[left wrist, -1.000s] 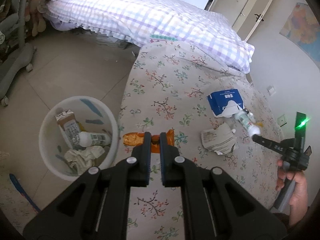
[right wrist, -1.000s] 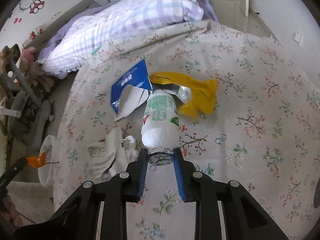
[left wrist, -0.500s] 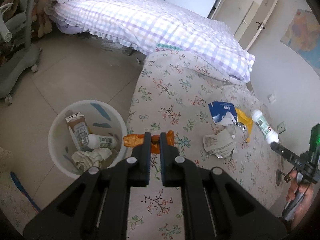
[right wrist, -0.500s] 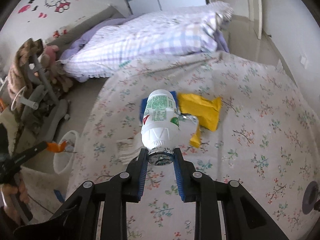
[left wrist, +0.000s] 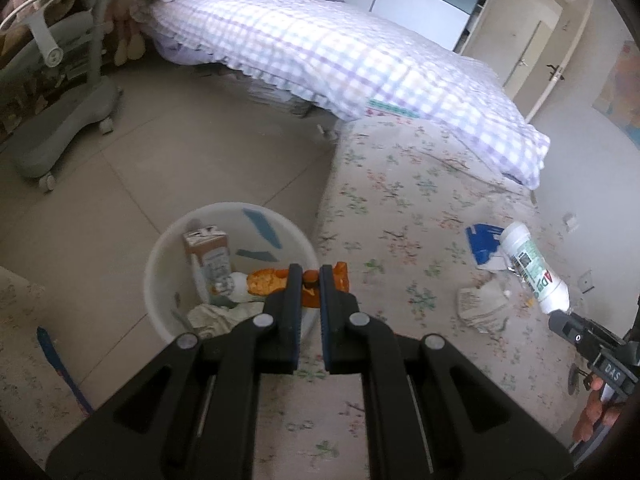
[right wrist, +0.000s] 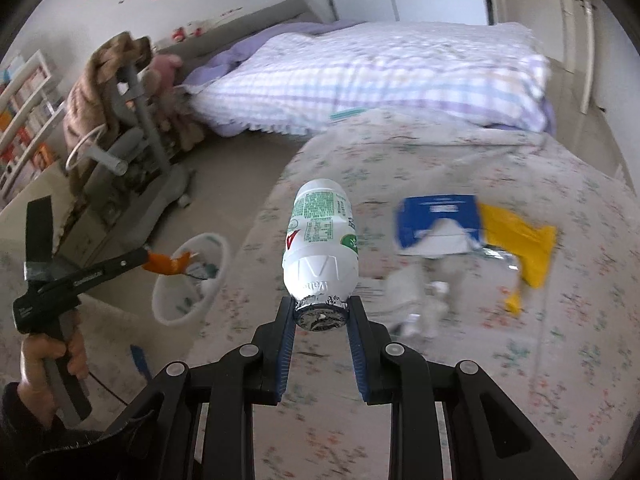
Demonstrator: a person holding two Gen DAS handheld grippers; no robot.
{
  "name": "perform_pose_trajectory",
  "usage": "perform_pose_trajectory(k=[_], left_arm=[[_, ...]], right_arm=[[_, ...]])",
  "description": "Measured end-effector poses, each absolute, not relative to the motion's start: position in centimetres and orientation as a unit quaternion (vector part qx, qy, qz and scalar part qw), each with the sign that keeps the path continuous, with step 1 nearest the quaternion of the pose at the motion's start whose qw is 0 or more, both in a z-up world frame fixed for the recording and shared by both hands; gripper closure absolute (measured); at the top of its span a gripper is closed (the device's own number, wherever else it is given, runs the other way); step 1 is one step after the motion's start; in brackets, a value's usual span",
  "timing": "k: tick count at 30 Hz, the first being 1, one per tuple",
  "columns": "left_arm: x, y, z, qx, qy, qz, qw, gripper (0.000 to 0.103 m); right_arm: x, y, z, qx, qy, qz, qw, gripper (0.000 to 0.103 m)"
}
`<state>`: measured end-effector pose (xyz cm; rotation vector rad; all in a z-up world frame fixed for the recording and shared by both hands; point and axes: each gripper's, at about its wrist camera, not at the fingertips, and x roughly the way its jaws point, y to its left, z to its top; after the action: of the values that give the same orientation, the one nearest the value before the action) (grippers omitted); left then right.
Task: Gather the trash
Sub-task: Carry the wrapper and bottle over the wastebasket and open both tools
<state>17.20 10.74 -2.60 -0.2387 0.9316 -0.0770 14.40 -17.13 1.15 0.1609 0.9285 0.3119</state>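
Left gripper [left wrist: 306, 280] first: its jaws are pinched tight on an orange wrapper [left wrist: 272, 282], which sticks out to both sides of the fingertips. Right beneath and just ahead of those tips sits the white bin [left wrist: 160, 260], on the floor against the edge of the floral bed [left wrist: 400, 200]. The wrapper hangs over the bin's near rim. Inside the bin lie a small carton [left wrist: 208, 248], a white bottle end and a crumpled tissue [left wrist: 212, 316].

Over to the right gripper [right wrist: 322, 312]: its blue-padded jaws are clamped on the foil-capped neck of a white bottle [right wrist: 320, 240] with a green label, and the bottle points straight out ahead of the fingers, held clear above the bedspread. From this camera the bin [right wrist: 188, 276] is ahead and to the left, with the other gripper and its wrapper [right wrist: 166, 264] poised above it, a hand [right wrist: 52, 356] wrapped round its handle.

Further out, to the right of the bottle, more trash lies on the bed: crumpled paper [right wrist: 420, 292] nearest, then a torn blue box [right wrist: 438, 216] and a yellow wrapper [right wrist: 520, 244] touching its right side. Beyond all that, a checked quilt [right wrist: 380, 76].
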Motion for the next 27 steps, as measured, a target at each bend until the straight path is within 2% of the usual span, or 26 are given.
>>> perform_pose_trajectory(k=[10,11,12,13,14,16,17,20,27], left_arm=[[18.0,14.7,-4.3,-0.119,0.458,0.004,0.881,0.094],[18.0,15.0,-4.5,-0.12,0.459,0.008,0.88,0.091],[18.1,15.2,-4.6,-0.12,0.463,0.012,0.878,0.087],[18.1,15.5,-4.8,-0.121,0.47,0.021,0.874,0.074],[18.1,15.8,-4.9,-0.121,0.472,0.029,0.873,0.055],[17.8,16.3,-4.9,-0.118,0.471,0.044,0.873,0.037],[17.6,16.5,-4.9,-0.114,0.473,0.051,0.872,0.032],[17.1,17.3,-5.1,-0.106,0.482,0.073,0.867,0.022],[15.5,19.1,-5.6,-0.076,0.491,0.089,0.863,0.016]], right_arm=[[16.2,-10.5,-0.9,0.049,0.456,0.201,0.865,0.077],[16.3,-10.1,-1.1,0.046,0.457,0.204,0.865,0.077],[16.4,-9.5,-1.5,0.043,0.459,0.208,0.863,0.077],[16.5,-9.1,-1.7,0.041,0.461,0.21,0.861,0.077],[16.6,-8.7,-1.9,0.039,0.463,0.212,0.86,0.077],[16.9,-7.8,-2.6,0.035,0.468,0.216,0.857,0.077],[17.1,-7.4,-2.8,0.034,0.469,0.217,0.855,0.077],[17.4,-6.3,-3.4,0.031,0.474,0.224,0.851,0.077],[18.0,-3.0,-4.8,0.024,0.481,0.243,0.842,0.077]])
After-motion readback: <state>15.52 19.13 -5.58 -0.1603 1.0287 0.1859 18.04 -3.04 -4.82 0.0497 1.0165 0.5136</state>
